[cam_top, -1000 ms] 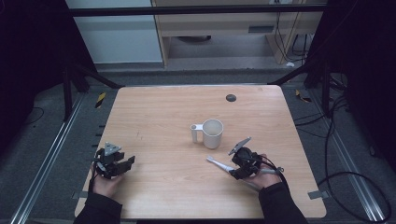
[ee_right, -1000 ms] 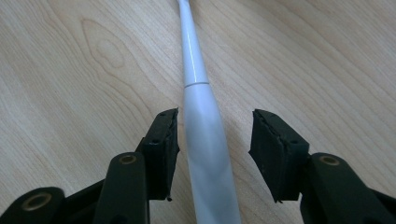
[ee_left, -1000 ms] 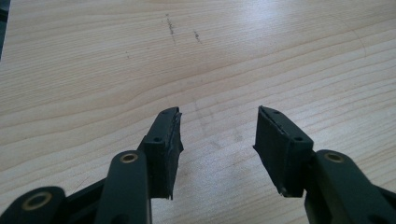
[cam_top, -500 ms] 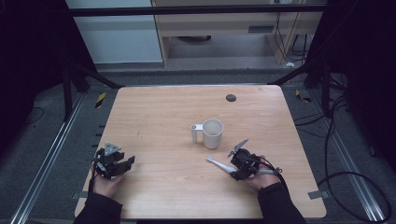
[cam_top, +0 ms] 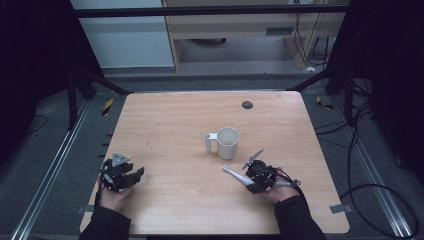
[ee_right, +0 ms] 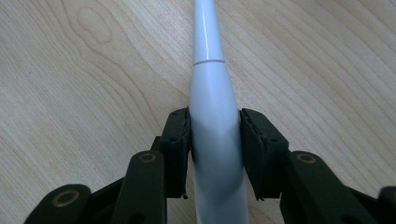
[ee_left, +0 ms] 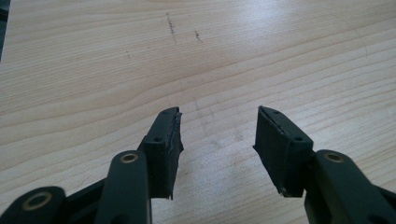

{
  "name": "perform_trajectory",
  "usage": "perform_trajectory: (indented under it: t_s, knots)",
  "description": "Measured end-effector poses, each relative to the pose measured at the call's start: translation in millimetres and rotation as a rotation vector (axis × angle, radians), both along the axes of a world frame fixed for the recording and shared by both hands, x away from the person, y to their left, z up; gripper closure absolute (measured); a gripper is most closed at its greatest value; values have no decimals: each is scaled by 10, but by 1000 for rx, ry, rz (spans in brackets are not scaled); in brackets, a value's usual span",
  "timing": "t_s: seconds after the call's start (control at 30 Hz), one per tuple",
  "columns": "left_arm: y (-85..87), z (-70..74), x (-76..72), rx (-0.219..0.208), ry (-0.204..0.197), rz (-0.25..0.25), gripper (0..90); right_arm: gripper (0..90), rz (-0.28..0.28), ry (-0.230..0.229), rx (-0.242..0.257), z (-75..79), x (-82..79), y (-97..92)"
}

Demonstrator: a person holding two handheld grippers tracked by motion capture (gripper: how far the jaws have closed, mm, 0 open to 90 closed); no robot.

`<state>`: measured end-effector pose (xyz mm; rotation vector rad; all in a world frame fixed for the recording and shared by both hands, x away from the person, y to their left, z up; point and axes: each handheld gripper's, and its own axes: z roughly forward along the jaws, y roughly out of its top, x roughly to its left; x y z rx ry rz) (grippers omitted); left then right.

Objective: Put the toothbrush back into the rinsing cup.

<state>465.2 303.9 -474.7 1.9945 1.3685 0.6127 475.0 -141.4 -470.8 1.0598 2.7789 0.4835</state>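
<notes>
A white mug [cam_top: 227, 142] stands upright near the table's middle, its handle to the left. Just in front of it my right gripper [cam_top: 249, 179] is shut on a slender white tapered stick [cam_top: 234, 174], which lies low over the wood and points left. In the right gripper view both jaws press the thick end of the stick [ee_right: 208, 56], and its thin part runs on ahead of the right gripper [ee_right: 214, 114]. My left gripper [cam_top: 137, 173] rests at the front left, far from the mug. The left gripper [ee_left: 218, 113] is open over bare wood.
The wooden table [cam_top: 175, 125] has a small dark round mark [cam_top: 247, 104] near its far edge. Cables [cam_top: 380, 200] lie on the floor to the right. Metal rails run along both sides of the table.
My right gripper and the white stick have drifted very slightly toward the front edge. The left gripper and the mug have stayed put.
</notes>
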Motion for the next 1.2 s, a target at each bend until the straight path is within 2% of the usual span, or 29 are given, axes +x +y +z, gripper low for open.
perform_trajectory:
  t_s: [0.27, 0.53, 0.7, 1.2]
  knots:
    - [-1, 0, 1, 1, 0, 1, 495, 665, -18, 16, -7, 10, 12, 16]
    - [-2, -1, 1, 2, 1, 0, 495, 669, -21, 25, 21, 51, -22, 1]
    - [-5, -1, 1, 2, 0, 1, 495, 670, -29, 6, 39, 108, -46, -28]
    - [-7, -1, 1, 2, 0, 2, 496, 670, -75, -121, 131, 363, -112, -235]
